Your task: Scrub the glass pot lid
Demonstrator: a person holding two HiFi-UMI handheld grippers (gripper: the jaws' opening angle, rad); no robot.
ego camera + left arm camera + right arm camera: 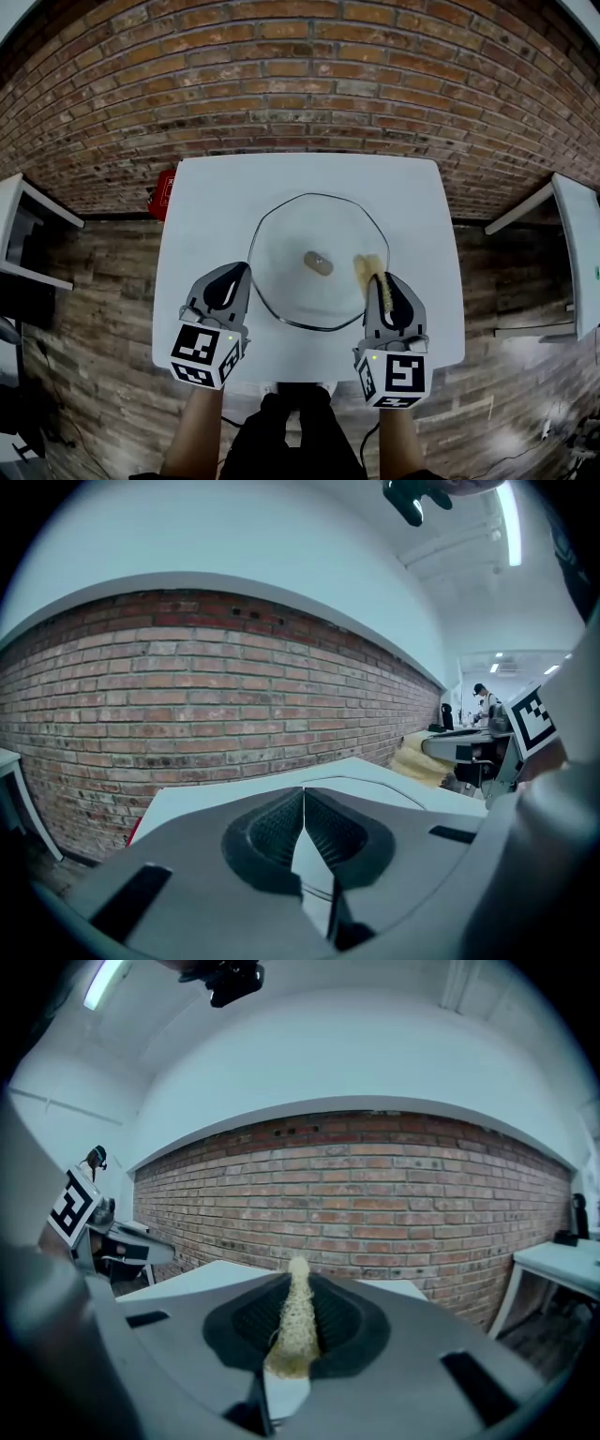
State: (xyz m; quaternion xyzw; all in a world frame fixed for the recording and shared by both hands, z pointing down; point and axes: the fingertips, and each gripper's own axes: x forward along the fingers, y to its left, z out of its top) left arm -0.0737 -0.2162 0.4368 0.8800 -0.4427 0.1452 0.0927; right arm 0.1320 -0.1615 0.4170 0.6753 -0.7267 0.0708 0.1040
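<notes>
The round glass pot lid [291, 239] lies flat in the middle of the white table [216, 197], its brown knob [318, 263] at the centre. My left gripper [240, 272] hovers at the lid's near-left rim, shut with nothing between its pads [304, 794]. At the lid's near-right rim my right gripper [379, 278] is shut on a yellowish fibrous scrubber [368, 270], which sticks out past the fingertips over the glass. In the right gripper view the scrubber [296, 1321] stands pinched between the dark pads. The lid's rim [371, 782] shows faintly ahead in the left gripper view.
A brick wall runs behind the table. A red object [165, 194] sits on the floor by the table's far-left corner. Other white tables stand at the far left [19, 225] and far right [577, 244]. The person's legs show below the table's near edge.
</notes>
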